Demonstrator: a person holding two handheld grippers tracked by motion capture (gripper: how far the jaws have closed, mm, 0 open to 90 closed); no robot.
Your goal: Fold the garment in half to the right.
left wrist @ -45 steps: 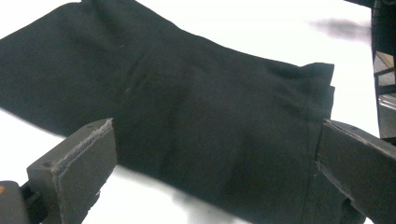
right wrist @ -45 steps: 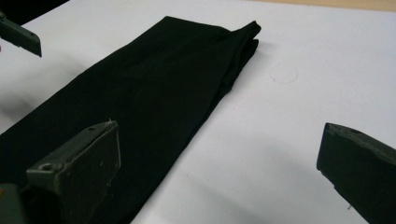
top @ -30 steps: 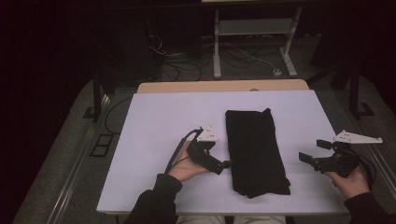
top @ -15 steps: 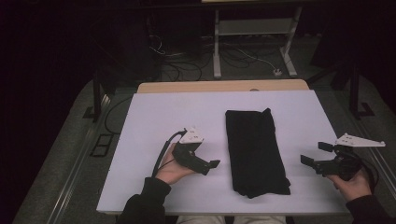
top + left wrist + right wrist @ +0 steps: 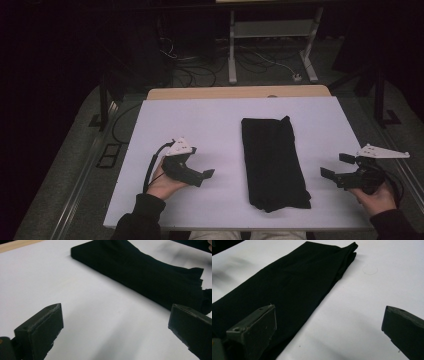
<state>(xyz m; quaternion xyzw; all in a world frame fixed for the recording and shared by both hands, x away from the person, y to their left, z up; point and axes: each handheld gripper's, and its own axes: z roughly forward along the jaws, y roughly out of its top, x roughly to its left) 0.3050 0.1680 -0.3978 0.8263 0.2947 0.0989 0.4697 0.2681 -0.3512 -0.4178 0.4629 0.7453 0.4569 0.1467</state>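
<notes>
High view: white rectangular table top (image 5: 210,130) carries one long black folded cloth (image 5: 273,162), lying lengthwise, right of the table's centre, flat and neat. Far end has a small raised corner; near end looks slightly ragged with layered edges, also seen in left gripper view (image 5: 150,277). My read: fold is finished or between passes, cloth left squared so either side can be picked up.

Left gripper (image 5: 202,176) sits to the cloth's left, apart from it, jaws pointing toward its long edge. Jaws spread wide, nothing between them, touching nothing but maybe the table under the hand.

Right gripper (image 5: 335,167) sits to the cloth's right, near its near end, also clear of it. Right gripper view puts the cloth (image 5: 294,292) just ahead of the jaws. Jaws wide apart, empty. Both released, flanking the cloth.
</notes>
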